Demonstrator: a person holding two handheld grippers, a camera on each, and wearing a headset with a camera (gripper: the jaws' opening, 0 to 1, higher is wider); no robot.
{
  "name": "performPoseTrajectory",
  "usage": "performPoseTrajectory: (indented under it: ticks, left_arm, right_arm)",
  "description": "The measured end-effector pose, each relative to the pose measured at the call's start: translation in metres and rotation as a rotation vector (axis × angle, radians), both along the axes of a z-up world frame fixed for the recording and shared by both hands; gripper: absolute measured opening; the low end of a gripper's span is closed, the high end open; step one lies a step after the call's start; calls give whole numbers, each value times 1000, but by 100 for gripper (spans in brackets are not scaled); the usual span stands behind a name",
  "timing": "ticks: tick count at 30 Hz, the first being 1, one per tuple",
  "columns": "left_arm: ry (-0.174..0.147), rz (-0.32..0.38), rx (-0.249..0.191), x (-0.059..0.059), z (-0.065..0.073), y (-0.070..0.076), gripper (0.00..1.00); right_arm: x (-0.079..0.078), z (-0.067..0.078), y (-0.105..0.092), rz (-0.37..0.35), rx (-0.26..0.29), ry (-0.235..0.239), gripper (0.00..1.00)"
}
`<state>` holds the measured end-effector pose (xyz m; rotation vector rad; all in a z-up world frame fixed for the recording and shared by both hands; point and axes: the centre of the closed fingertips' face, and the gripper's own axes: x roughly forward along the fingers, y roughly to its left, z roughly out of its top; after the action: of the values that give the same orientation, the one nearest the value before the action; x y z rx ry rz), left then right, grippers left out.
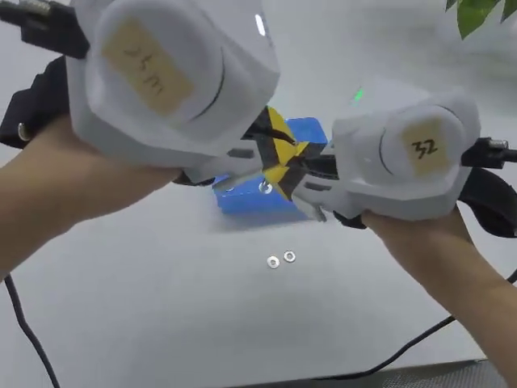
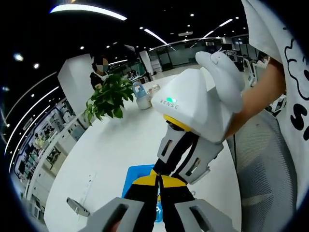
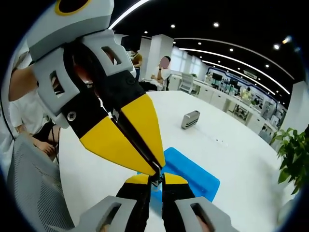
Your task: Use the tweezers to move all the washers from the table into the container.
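Left gripper [image 3: 153,169], right gripper [image 3: 155,186]: fingers together, tips meeting over blue plastic container [image 1: 242,202]. Seat tweezers firmly before approaching two silver metal washers [image 1: 273,261].

We've got a white table [image 1: 161,307] with a plain top. The blue container [image 1: 242,200] sits mid-table. Two washers [image 1: 273,262] lie flat on the bare top, just beside each other, on our side of the container and apart from it. One black cable [image 1: 23,327] crosses the near left and another cable [image 1: 408,346] the near right. Farther off are a potted plant [image 2: 109,96] and a small grey box [image 3: 190,119].
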<state>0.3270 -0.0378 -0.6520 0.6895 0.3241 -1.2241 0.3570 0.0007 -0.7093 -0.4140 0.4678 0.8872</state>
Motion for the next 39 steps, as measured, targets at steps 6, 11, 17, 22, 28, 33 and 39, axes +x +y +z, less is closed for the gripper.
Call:
performPoseTrajectory:
  ticks: [6, 11, 17, 22, 28, 33, 39]
  left_arm:
    - [-5, 15, -5, 15, -4, 2, 0]
    - [15, 34, -7, 26, -15, 5, 0]
    - [28, 48, 1, 34, -31, 4, 0]
    - [50, 54, 2, 40, -44, 6, 0]
    - [60, 56, 11, 42, -55, 5, 0]
    - [61, 62, 22, 44, -61, 5, 0]
    - [61, 67, 32, 46, -66, 5, 0]
  right_arm:
    - [15, -4, 3, -10, -4, -15, 4]
    - [25, -15, 4, -20, -10, -2, 4]
    - [33, -32, 2, -30, -29, 20, 4]
    - [37, -46, 2, -37, -33, 46, 4]
    - [38, -57, 1, -48, -38, 65, 4]
    - [39, -63, 1, -51, -40, 84, 4]
    - [40, -69, 1, -51, -34, 116, 4]
